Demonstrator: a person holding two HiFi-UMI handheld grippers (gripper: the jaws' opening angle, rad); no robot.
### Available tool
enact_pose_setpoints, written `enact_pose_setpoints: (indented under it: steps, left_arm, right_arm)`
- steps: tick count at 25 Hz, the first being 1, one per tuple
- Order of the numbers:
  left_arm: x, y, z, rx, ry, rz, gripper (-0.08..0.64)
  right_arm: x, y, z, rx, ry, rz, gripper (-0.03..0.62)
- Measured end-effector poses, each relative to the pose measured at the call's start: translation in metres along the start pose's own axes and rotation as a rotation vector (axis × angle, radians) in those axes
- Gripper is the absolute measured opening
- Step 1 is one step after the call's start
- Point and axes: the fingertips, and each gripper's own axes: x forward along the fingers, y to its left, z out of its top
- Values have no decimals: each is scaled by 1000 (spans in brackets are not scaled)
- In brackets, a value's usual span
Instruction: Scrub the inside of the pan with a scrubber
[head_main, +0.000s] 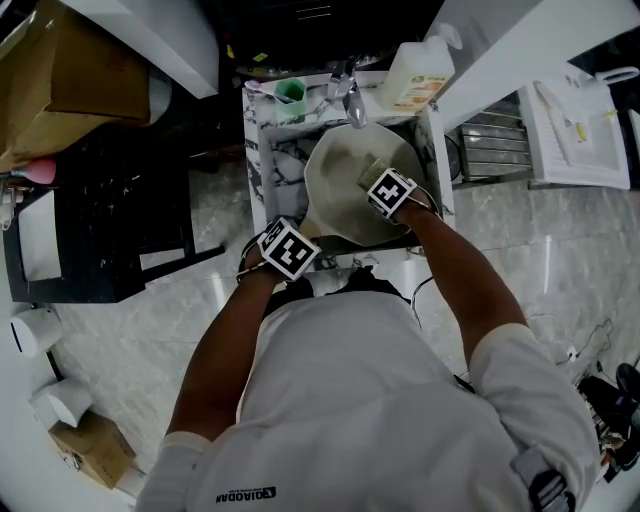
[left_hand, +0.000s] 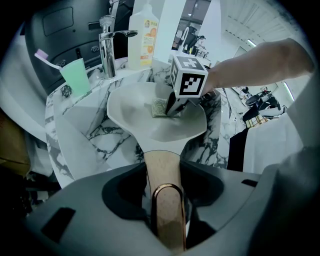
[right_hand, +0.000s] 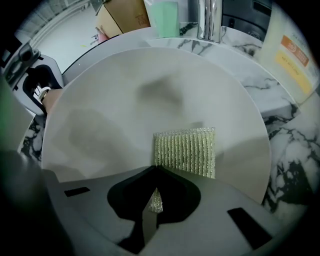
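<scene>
A pale cream pan (head_main: 345, 175) lies tilted in a marble sink (head_main: 275, 160), its bowl (left_hand: 135, 107) facing me. My left gripper (head_main: 288, 250) is shut on the pan's wooden handle (left_hand: 162, 172), which runs between the jaws. My right gripper (head_main: 383, 190) is shut on a ribbed yellow-green scrubber (right_hand: 186, 149), pressed flat against the pan's inner surface (right_hand: 110, 115), right of centre. In the left gripper view the scrubber (left_hand: 160, 107) shows under the right gripper's marker cube (left_hand: 189, 75).
A chrome tap (left_hand: 106, 44) stands behind the sink, with a green cup holding a toothbrush (left_hand: 76, 75) to its left and a soap bottle (left_hand: 143, 31) to its right. A metal rack (head_main: 497, 145) and papers (head_main: 578, 125) lie at right.
</scene>
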Motion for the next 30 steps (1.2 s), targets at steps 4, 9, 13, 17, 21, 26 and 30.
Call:
enact_pose_setpoints:
  steps: [4, 9, 13, 17, 21, 26, 30]
  left_arm:
    - [0, -1, 0, 0, 0, 0, 213]
    - [0, 0, -1, 0, 3, 1, 213]
    - [0, 0, 0, -1, 4, 0, 213]
    - [1, 0, 0, -1, 2, 2, 213]
    - [1, 0, 0, -1, 4, 5, 215]
    - [0, 0, 0, -7, 4, -2, 215]
    - [-1, -1, 0, -15, 7, -4, 216]
  right_arm:
    - [0, 14, -2, 23, 14, 64, 44]
    - [-1, 45, -1, 51, 23, 200, 44]
    - [-1, 64, 1, 63, 29, 274, 44]
    - [-1, 83, 5, 79, 33, 350, 44]
    - [-2, 97, 12, 126, 23, 428, 44]
    - [-11, 97, 22, 197, -34, 456, 44]
    - [-41, 94, 37, 249, -189, 467, 44]
